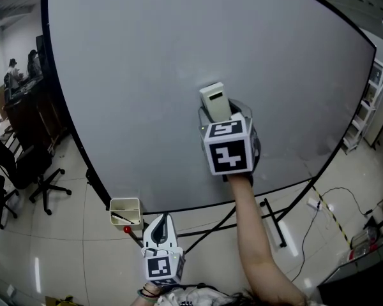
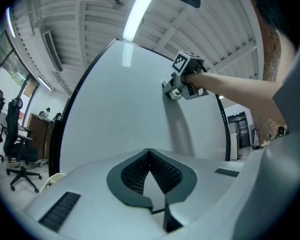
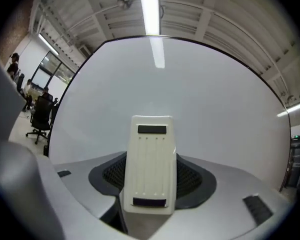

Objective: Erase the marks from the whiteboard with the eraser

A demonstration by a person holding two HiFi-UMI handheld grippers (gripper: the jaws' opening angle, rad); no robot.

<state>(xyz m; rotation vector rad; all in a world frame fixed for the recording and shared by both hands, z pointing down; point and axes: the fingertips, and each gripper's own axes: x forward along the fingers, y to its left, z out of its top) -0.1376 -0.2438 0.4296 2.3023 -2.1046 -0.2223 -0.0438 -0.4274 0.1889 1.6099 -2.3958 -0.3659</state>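
Note:
A large whiteboard fills the head view, and I see no marks on it. My right gripper is shut on a cream-white eraser that it holds against the board's lower middle. In the right gripper view the eraser stands upright between the jaws, its far end toward the whiteboard. My left gripper hangs low below the board's bottom edge, shut with nothing in it. In the left gripper view its jaws meet, and the right gripper with the eraser shows against the whiteboard.
A small cream tray holding a pen hangs at the board's lower left edge. The board's black stand legs cross the tiled floor. Office chairs stand at left, cables and a power strip at right. People sit far left.

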